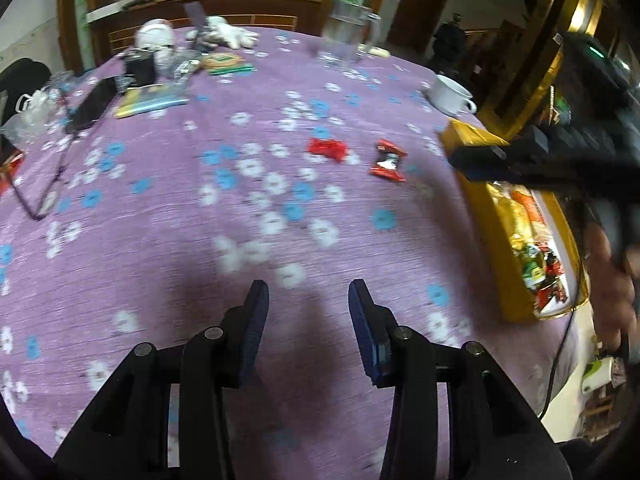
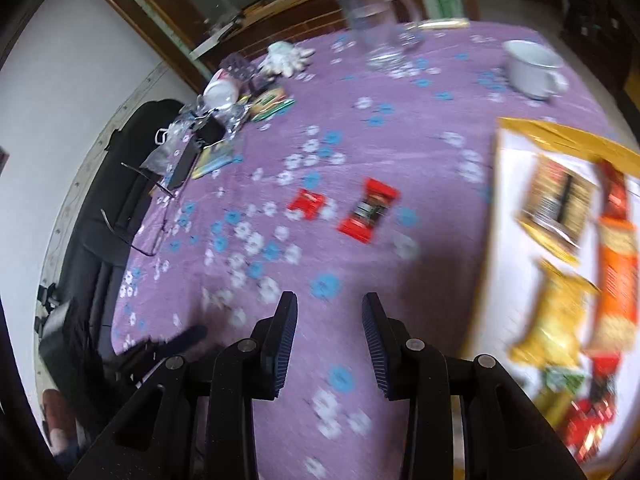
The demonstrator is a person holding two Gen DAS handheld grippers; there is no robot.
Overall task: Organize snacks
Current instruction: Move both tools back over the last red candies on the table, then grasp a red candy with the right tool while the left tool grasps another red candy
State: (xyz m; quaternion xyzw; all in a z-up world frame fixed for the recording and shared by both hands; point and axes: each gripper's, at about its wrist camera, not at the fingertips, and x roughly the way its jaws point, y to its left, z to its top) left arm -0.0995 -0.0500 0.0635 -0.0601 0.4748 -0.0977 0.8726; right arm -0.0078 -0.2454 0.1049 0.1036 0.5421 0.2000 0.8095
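Right wrist view: both grippers' fingers (image 2: 286, 340) spread, empty, above two red snacks (image 2: 368, 210).

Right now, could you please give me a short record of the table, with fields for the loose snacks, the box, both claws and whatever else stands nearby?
surface: purple flowered tablecloth
loose snacks: two red packets, lying side by side, apart
box: gold box at the right, white inside, holding several snack packs
left claw: jaws apart, nothing between them, above bare cloth
right claw: jaws apart, nothing between them
nearby: white cup, clear jug, white glove
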